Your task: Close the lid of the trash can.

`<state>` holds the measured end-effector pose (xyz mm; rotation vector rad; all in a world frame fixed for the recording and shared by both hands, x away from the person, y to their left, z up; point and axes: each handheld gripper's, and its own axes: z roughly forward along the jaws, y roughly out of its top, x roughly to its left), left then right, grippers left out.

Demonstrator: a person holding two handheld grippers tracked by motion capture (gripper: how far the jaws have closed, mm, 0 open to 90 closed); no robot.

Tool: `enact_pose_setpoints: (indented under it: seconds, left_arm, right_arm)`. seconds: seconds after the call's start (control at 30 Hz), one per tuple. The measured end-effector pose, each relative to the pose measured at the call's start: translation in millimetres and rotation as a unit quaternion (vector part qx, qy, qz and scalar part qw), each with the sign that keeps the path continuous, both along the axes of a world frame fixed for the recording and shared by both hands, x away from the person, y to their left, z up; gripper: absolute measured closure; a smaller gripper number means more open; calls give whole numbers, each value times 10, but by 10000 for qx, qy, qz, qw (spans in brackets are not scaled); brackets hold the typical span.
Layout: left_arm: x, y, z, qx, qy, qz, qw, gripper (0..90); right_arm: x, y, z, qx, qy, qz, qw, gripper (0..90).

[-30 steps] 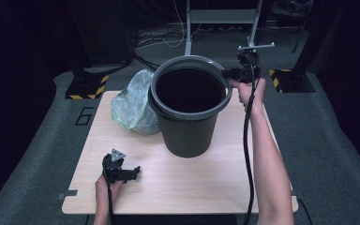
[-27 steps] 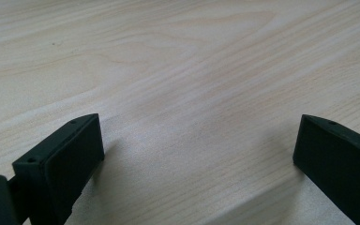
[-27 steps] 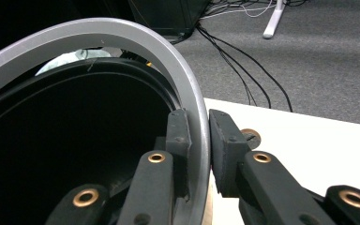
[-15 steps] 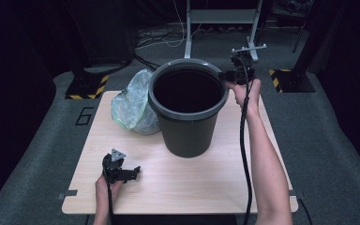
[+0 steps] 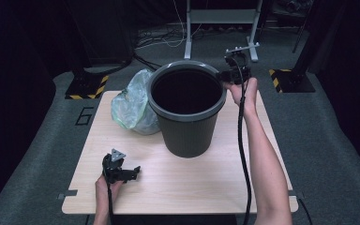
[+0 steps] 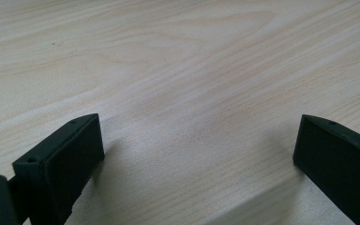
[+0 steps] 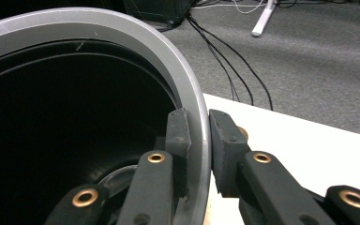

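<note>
Bin (image 5: 187, 112), dark grey, upright, is sitting around the middle of the tabletop (image 5: 183, 187), slightly toward the far edge. I'm clamping my right claw (image 7: 198, 136) on its rim at the far-right side, one jaw inside the wall, one outside, pads pressing the rim, probably to steady or shift the bin while it's getting lined. Crumpled green plastic bag (image 5: 133, 105) is lying just beside the bin toward the far-left corner, touching its wall as far as I can tell, likely the liner waiting to go in. Right arm is stretching long up the right side of the tabletop, wrist bent in toward the rim. My left claw (image 5: 122, 172) is resting near the near-left corner, jaws standing wide apart, gripping nothing, bare wood between them, hand low at the near edge.
</note>
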<state>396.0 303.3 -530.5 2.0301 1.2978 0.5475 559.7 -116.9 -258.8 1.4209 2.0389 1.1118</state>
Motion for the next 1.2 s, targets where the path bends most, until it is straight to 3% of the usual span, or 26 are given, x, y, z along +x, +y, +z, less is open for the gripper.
enact_pose_setpoints:
  seconds: [0.23, 0.63, 0.87, 1.2]
  left_arm:
    - [0, 1, 0, 3, 0, -8, 10000, 18]
    - [4, -2, -1, -12, -4, 8, 10000, 20]
    - [3, 0, 0, -10, -6, 14, 10000, 22]
    - [3, -1, 0, -10, -11, 14, 10000, 23]
  right_arm:
    - [-6, 62, 11, -336, -18, -4, 9994, 787]
    - [3, 86, -7, -446, -15, -15, 9990, 783]
    - [15, 90, -19, -448, -11, -9, 9990, 781]
    - [27, 63, -40, -215, -29, -18, 9998, 766]
